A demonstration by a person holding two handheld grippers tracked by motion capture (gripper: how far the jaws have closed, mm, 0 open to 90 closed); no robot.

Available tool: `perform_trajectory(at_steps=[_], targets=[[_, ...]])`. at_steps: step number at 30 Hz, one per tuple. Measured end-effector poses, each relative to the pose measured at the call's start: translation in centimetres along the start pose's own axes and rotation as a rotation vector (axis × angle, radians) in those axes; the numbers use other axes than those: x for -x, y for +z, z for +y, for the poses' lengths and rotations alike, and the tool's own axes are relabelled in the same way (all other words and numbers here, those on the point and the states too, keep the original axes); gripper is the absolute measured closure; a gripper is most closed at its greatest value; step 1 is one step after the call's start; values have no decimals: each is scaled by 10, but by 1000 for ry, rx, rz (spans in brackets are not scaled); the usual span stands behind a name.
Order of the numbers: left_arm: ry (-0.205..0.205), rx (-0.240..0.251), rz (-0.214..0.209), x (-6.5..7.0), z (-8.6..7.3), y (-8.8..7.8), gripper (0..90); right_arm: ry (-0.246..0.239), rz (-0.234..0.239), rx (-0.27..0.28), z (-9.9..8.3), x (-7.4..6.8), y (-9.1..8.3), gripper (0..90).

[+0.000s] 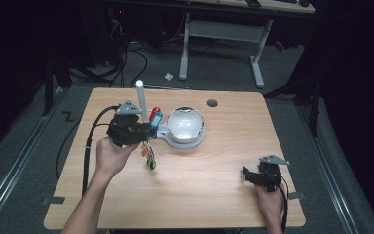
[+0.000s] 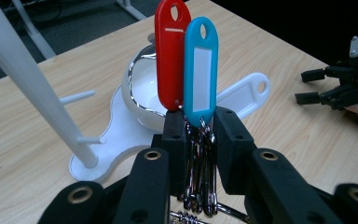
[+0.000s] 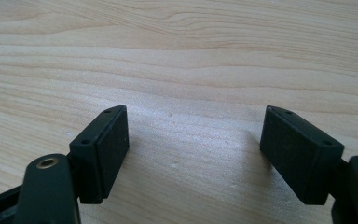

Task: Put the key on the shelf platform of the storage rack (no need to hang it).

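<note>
High view: I see white stand [image 1: 182,140] with shiny bowl [image 1: 186,123] just right of left gripper [image 1: 151,130]; bowl contents unclear.

Left gripper view: jaws clenched on key bunch [image 2: 198,179]; red tag [image 2: 169,56], blue tag [image 2: 200,70] upright above.

Right gripper view: right gripper [image 3: 193,154] released, bare table [image 3: 182,60] ahead.

Glossy plastic red tag [image 2: 170,56] and blue tag [image 2: 201,70]; shiny metal key rings [image 2: 200,186]; mirror-bright dome [image 1: 186,123]; matt, grained wooden table [image 1: 199,190].
</note>
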State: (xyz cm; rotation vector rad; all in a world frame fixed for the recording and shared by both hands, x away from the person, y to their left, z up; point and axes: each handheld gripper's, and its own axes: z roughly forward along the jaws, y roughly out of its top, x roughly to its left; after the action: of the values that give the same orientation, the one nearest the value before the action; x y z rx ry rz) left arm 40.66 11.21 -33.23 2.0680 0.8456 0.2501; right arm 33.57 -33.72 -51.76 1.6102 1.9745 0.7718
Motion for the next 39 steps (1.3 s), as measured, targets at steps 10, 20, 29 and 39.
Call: perform_trajectory(at_steps=[10,20,29,39], targets=[[13,21,-20,-1,26,-2,757,0,0,0,0,0,0,240],[27,35,-52,2,52,4,757,-1,0,0,0,0,0,240],[51,43,-61,6,77,10,757,-1,0,0,0,0,0,240],[67,49,-69,9,101,21,756,-1,0,0,0,0,0,240]])
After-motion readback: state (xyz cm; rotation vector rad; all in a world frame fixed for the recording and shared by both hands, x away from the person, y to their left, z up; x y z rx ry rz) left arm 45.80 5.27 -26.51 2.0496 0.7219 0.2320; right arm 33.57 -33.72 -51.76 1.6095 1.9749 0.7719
